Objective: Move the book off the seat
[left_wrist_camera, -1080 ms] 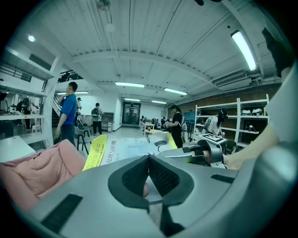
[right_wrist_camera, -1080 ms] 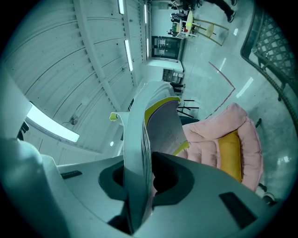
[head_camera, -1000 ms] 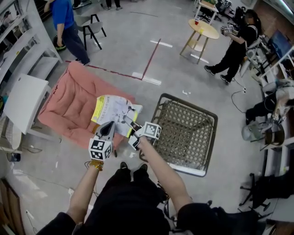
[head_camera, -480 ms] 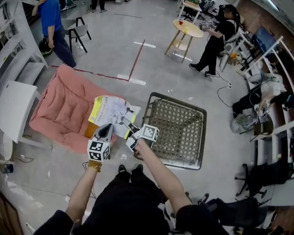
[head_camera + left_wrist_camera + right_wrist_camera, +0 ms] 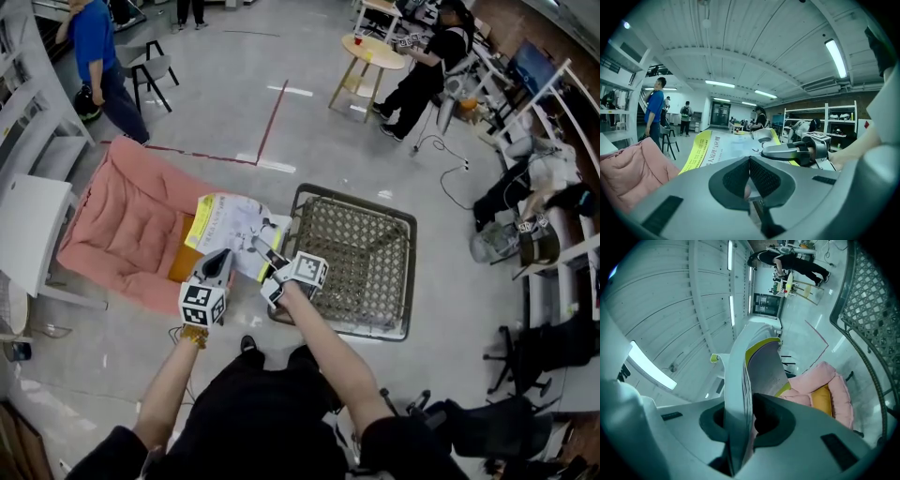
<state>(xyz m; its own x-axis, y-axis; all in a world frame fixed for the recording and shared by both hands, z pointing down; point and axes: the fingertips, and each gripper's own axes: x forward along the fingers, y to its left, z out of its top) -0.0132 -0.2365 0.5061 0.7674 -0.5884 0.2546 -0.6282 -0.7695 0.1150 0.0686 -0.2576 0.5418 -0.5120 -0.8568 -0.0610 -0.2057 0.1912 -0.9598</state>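
Note:
A white book with yellow borders hangs between the pink seat cushion and the woven wicker seat on the floor. My right gripper is shut on the book's near edge. In the right gripper view the book stands edge-on between the jaws of the right gripper. My left gripper hovers just below and left of the book, shut and holding nothing. Its own view shows the left gripper closed, with the book ahead.
An orange pad lies on the pink cushion under the book. A white shelf unit stands at the left. Farther off are a chair, a round wooden table, two standing people and metal racks at the right.
The right gripper keeps its hold on the book at about the same spot. The head view has shifted a little, and the person in black has stepped closer to the round table.

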